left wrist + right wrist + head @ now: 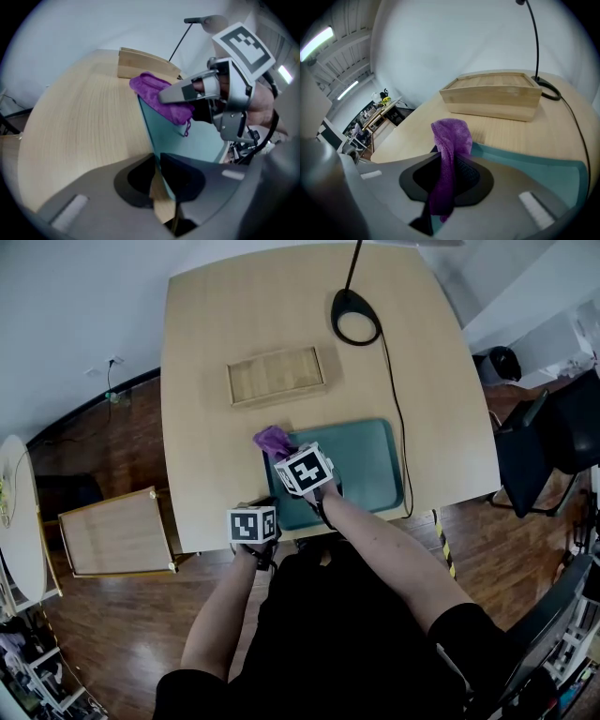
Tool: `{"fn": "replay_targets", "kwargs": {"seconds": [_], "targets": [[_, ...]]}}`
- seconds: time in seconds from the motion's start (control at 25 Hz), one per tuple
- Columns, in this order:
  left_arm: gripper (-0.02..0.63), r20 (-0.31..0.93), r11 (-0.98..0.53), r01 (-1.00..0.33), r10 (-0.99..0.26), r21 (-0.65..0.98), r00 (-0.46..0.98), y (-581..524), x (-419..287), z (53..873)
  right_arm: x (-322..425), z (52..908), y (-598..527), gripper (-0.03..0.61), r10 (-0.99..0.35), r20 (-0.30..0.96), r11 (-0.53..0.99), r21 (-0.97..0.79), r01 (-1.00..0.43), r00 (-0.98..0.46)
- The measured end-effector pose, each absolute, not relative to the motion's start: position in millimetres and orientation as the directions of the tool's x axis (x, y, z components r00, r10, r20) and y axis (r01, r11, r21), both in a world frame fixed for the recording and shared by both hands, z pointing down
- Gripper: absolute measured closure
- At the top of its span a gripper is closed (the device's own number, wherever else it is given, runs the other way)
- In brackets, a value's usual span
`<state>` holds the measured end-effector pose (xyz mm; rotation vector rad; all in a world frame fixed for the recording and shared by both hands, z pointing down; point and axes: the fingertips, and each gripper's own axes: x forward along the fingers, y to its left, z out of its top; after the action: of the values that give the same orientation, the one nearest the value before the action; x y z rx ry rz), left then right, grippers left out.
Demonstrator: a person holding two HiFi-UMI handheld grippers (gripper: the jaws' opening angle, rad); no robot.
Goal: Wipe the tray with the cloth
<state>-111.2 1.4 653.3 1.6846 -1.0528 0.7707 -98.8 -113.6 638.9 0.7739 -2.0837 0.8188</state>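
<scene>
A teal tray (370, 460) lies on the wooden table, near its front edge. My right gripper (284, 454) is over the tray's far left corner, shut on a purple cloth (273, 439) that bunches up beyond its tips. The right gripper view shows the cloth (451, 140) pinched between the jaws and hanging over the tray (534, 166). My left gripper (268, 507) is at the tray's near left corner. Its jaws (158, 164) are shut on the tray's thin rim (147, 122). The same view shows the right gripper (174, 95) and the cloth (157, 93) over the tray.
A shallow wooden box (277, 374) sits on the table behind the tray. A black lamp base (356, 317) stands at the back, and its cable (398, 418) runs along the tray's right side. A small wooden side table (117, 532) stands on the floor at the left, chairs at the right.
</scene>
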Motion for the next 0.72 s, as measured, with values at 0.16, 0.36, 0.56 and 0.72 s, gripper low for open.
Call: {"fn": "replay_targets", "kwargs": {"seconds": [0.16, 0.36, 0.56, 0.72], "targets": [[0.552, 0.863, -0.139, -0.91, -0.291, 0.39, 0.414, 1, -112, 654, -74, 616, -123, 0.518, -0.332, 0.764, 0.622, -0.263, -0.737, -0.553], [0.552, 0.861, -0.133, -0.913, -0.303, 0.386, 0.408, 1, -111, 657, 14, 615, -128, 0.518, -0.397, 0.776, 0.539, -0.235, -0.809, -0.49], [0.552, 0.86, -0.131, -0.915, -0.31, 0.383, 0.405, 0, -112, 656, 119, 640, -135, 0.518, -0.422, 0.854, 0.434, -0.104, -0.895, -0.304], [0.552, 0.86, -0.132, -0.914, -0.307, 0.385, 0.407, -1, -110, 655, 180, 651, -140, 0.518, -0.421, 0.897, 0.307, 0.006, -0.952, -0.131]]}}
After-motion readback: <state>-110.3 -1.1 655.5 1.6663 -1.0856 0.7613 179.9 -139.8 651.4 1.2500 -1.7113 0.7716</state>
